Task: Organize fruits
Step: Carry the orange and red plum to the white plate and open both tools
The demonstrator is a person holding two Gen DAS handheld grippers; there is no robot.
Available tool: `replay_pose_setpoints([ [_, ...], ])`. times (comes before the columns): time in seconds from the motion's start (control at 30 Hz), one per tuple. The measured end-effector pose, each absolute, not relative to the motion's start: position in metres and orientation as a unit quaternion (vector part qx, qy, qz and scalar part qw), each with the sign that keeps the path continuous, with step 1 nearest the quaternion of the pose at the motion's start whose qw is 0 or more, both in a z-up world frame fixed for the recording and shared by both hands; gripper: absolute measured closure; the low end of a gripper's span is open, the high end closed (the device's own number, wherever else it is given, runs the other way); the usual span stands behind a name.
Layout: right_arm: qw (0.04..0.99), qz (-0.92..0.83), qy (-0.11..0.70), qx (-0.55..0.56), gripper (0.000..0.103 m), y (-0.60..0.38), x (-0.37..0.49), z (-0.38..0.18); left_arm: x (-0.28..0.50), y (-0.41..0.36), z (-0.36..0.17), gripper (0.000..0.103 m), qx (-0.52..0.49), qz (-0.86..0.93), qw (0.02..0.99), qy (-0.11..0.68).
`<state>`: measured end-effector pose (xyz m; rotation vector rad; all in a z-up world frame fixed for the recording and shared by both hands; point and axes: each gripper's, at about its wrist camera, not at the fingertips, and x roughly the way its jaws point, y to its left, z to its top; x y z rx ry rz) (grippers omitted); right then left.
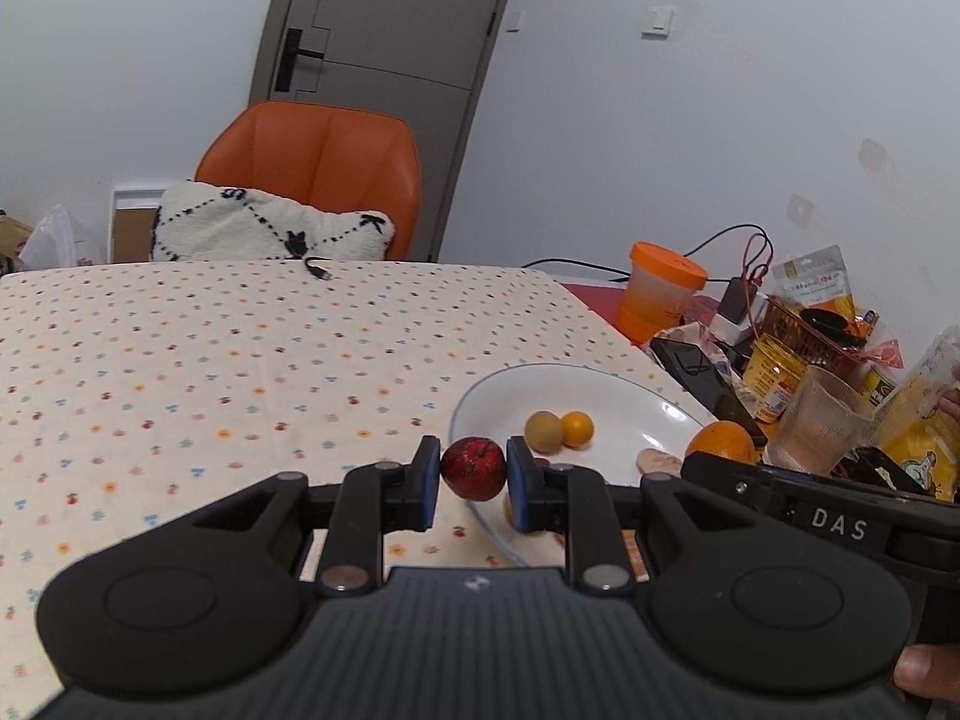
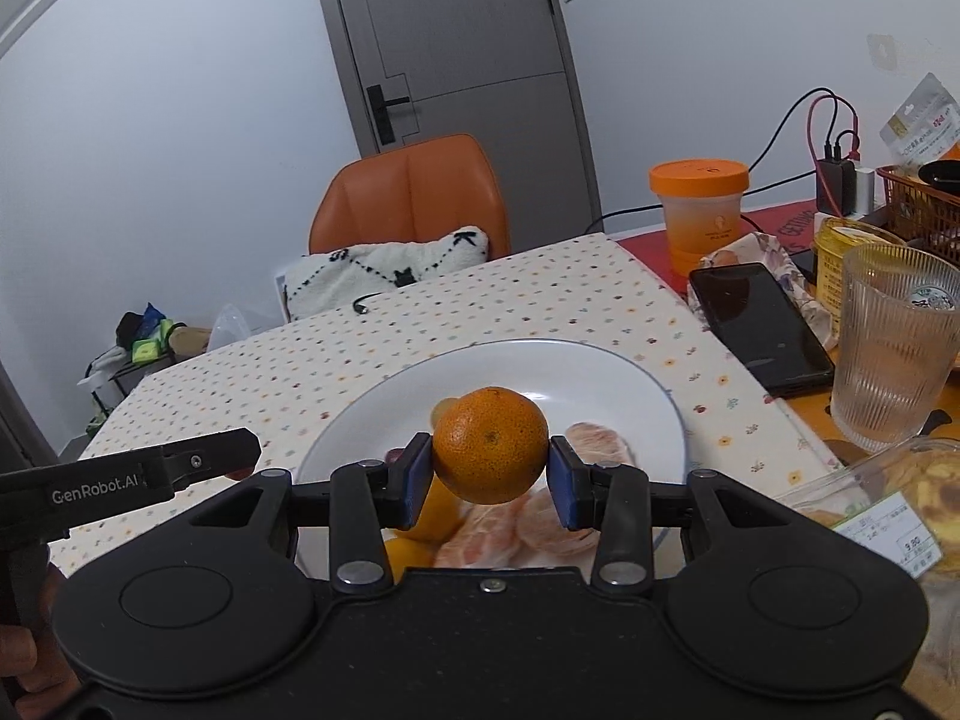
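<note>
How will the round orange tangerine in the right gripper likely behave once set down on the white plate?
The round orange tangerine, held only at its sides by the right gripper, looks firm. Being nearly spherical, it would probably roll on the smooth white plate, perhaps settling against the peeled segments there.

A dark red apple (image 1: 474,468) sits between blue pads (image 1: 427,483). The orange (image 2: 491,445) is speckled. The plate (image 2: 600,372) is white, and the cloth on the counter (image 1: 210,372) is cream with small multicoloured dots. The chair (image 1: 318,168) is orange.
</note>
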<state>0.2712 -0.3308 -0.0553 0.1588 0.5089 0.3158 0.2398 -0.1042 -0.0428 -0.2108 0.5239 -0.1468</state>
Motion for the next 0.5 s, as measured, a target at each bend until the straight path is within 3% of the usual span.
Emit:
replay_pose_setpoints([
  [0.37, 0.949, 0.148, 0.262, 0.089, 0.064, -0.336, 0.294, -0.066, 0.263, -0.116, -0.053, 0.081, -0.095, -0.081, 0.954, 0.272],
  [0.5, 0.948, 0.149, 0.265, 0.088, 0.059, -0.335, 0.298, -0.068, 0.271, -0.118, -0.056, 0.081, -0.094, -0.083, 0.953, 0.275],
])
